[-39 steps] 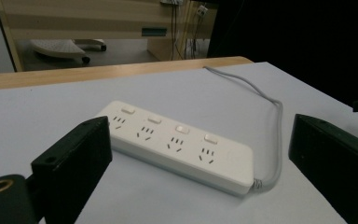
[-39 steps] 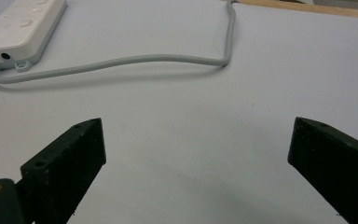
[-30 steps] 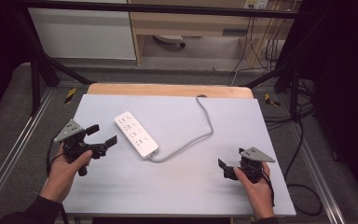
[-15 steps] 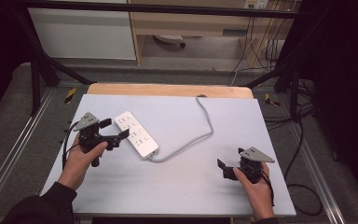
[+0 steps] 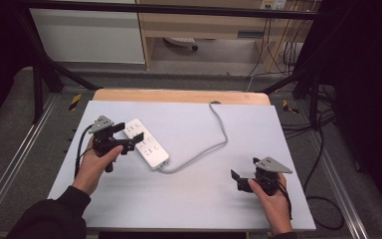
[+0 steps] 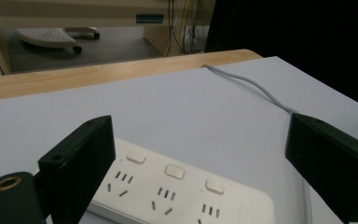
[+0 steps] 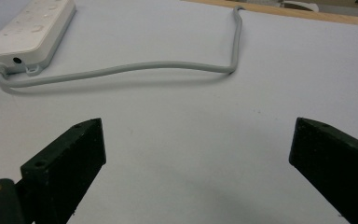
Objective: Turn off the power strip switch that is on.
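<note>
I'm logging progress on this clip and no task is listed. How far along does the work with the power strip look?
Early. Done: the left gripper is at the white power strip, jaws open on either side of it in the left gripper view. In hand: nothing; it lies flat on the table, its grey cable trailing off the far edge. Left: any grasp or move. The right gripper hovers open, apart.

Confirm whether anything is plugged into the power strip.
No: the white power strip shows three bare socket groups between the open left gripper jaws.
</note>
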